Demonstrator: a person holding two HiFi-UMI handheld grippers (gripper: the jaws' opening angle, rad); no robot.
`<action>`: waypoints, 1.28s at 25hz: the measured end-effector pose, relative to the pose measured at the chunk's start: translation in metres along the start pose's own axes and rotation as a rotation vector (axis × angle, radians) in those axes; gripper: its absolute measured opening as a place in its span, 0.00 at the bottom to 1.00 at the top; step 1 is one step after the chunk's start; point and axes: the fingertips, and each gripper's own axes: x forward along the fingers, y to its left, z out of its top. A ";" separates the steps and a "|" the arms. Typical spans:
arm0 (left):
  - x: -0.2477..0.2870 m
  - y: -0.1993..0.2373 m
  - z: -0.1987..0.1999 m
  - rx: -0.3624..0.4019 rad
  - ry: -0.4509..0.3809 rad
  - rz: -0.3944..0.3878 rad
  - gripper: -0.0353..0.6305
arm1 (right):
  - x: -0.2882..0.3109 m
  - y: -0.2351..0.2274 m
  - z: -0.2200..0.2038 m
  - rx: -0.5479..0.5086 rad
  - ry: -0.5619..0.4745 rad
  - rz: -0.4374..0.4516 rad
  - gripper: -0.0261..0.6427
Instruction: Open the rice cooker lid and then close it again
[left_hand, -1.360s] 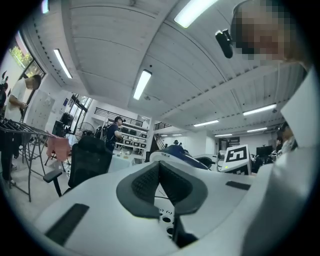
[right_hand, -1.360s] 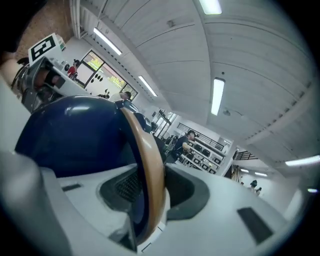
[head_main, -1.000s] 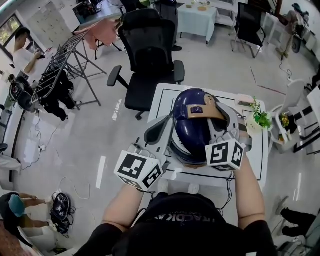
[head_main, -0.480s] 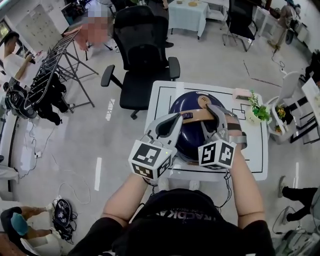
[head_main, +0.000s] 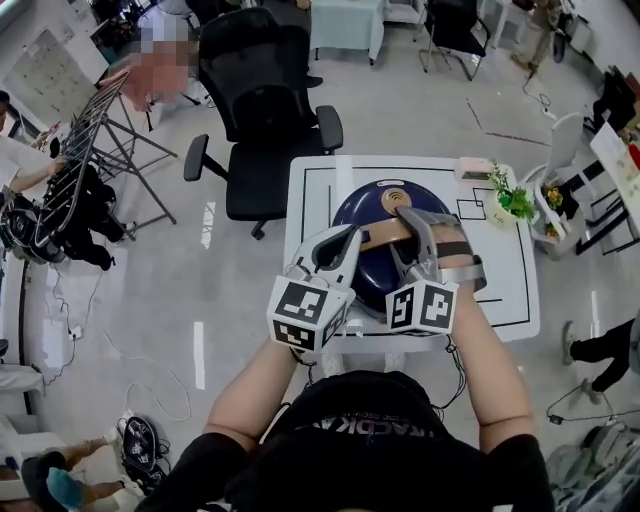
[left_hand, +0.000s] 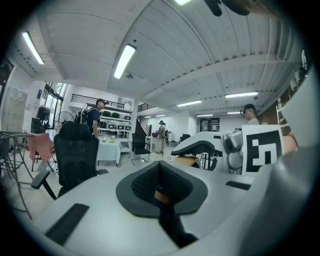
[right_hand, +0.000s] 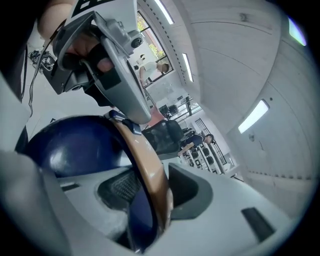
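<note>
At the middle of the white surface (head_main: 310, 190) sits a dark blue, dome-shaped rice cooker (head_main: 362, 205). Its lid looks lowered onto the body, with a round tan cap at the top of the dome. A tan carrying handle (head_main: 385, 235) arches across the near side of the dome.

I am standing at the near edge of the surface with a claw in each hand, both reaching over the cooker.

My left claw (head_main: 350, 240) has its tips at the left end of the handle. In the left gripper view, its two dark pads (left_hand: 145, 185) are pressed together. A thin sliver of tan shows at the line where they meet. I cannot tell whether that sliver is pinched or simply lies beyond the pads.

My right claw (head_main: 412, 232) reaches in from the right. In the right gripper view, the tan band of the handle (right_hand: 142, 170) runs lengthwise between its pads. The blue dome (right_hand: 75, 145) curves away to the left. These jaws are spread and have just been opening. A clear gap shows on the left side of the band, so the handle is straddled rather than clamped.

Each claw carries a white cube with black square markers close to my hands.

A small green plant (head_main: 512, 200) stands near the far right corner of the surface. A black office chair (head_main: 255, 90) stands on the floor beyond the far left corner.
</note>
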 end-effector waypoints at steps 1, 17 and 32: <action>0.000 0.000 -0.003 -0.001 0.007 -0.004 0.06 | 0.001 0.003 0.000 -0.004 0.008 0.002 0.28; -0.001 -0.003 -0.019 0.024 0.004 -0.061 0.06 | 0.007 0.014 0.000 -0.036 0.061 -0.002 0.30; -0.028 -0.034 0.010 0.052 -0.092 -0.199 0.15 | -0.072 0.014 -0.024 0.287 0.064 -0.126 0.29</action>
